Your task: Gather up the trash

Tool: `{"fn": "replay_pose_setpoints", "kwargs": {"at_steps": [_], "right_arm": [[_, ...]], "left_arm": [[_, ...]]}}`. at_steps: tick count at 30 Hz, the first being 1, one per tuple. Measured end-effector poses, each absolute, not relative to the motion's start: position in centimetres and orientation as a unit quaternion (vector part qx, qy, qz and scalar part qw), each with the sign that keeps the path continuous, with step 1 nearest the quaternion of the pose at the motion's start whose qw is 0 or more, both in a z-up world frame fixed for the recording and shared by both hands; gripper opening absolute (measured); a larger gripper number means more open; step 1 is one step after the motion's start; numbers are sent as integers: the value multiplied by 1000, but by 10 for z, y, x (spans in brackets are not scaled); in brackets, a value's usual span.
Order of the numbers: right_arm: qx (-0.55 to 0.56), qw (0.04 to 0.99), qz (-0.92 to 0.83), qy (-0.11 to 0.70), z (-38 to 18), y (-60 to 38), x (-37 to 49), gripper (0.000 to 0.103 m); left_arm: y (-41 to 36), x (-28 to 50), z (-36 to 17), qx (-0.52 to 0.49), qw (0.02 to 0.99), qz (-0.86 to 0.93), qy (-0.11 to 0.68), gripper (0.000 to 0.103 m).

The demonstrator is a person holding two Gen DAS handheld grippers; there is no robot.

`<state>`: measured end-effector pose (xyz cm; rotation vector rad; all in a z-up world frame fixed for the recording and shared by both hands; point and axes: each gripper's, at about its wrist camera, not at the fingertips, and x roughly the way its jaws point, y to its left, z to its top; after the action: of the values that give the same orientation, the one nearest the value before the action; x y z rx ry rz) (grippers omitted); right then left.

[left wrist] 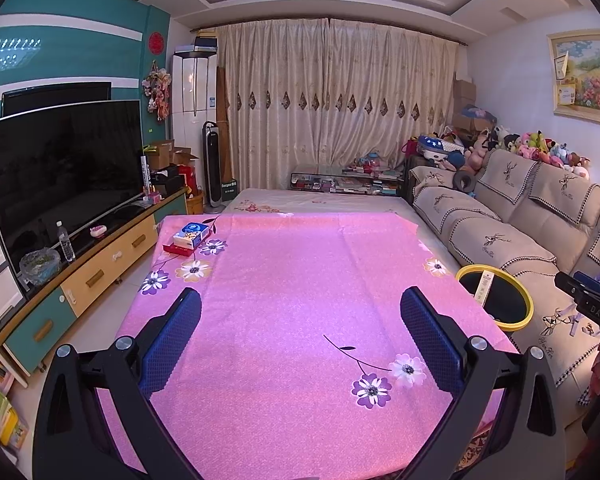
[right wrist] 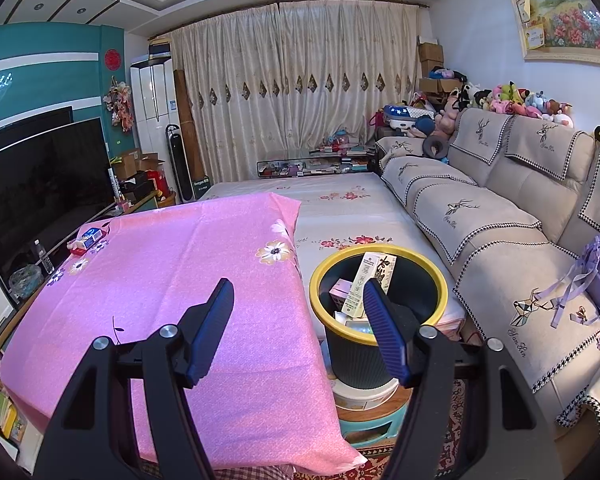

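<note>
1. Yellow-rimmed and dark-walled, the trash bin (right wrist: pixel 380 320) is round and ribbed on the outside, and stands just beside the right edge of the table, between the table and the sofa (right wrist: pixel 500 240).
2. We see cardboard packaging inside the bin: a tall cream carton (right wrist: pixel 374 280) with printed text leaning upright, and a small pinkish box (right wrist: pixel 342 290) beside it.
3. We see our left gripper (left wrist: pixel 300 332) held above the pink flowered tablecloth (left wrist: pixel 300 280), its blue-padded jaws spread wide with nothing between them.
4. We see our right gripper (right wrist: pixel 300 328) with its jaws also wide apart and holding nothing; one finger lies over the tablecloth, the other in front of the bin's opening.
5. Only the right wrist view shows the bin's full body and what it rests on: a pale round tub (right wrist: pixel 366 398) stacked on a teal stool (right wrist: pixel 370 428).
6. The left wrist view shows just the bin's rim (left wrist: pixel 496 296) and the carton's top, but it alone shows the right gripper's black body at the far right edge.
7. Both views show a blue tissue pack (left wrist: pixel 192 234) on a red box at the table's far left corner.
</note>
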<state>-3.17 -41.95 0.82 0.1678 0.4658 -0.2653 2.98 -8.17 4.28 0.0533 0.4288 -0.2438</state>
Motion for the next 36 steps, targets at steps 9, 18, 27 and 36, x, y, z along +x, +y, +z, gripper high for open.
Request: {"fn": "replay_pose_setpoints", "kwargs": {"at_steps": [9,18,27,36], "right_arm": [[84,961,-131,231,8,-418,-31,64],[84,961,-131,231,9,-418,-31,64],[85,960,-131,232,8,-418,-30,64],[85,960,-130,234,5,-413,-27,64]], "left_arm": [[-82,30,41,27,969,-120,213,98],[-83,29,44,27,969,-121,212,98],[-81,32,41,29,969,-122,215,98],[-79,35,43,30,968,-123,216,98]]}}
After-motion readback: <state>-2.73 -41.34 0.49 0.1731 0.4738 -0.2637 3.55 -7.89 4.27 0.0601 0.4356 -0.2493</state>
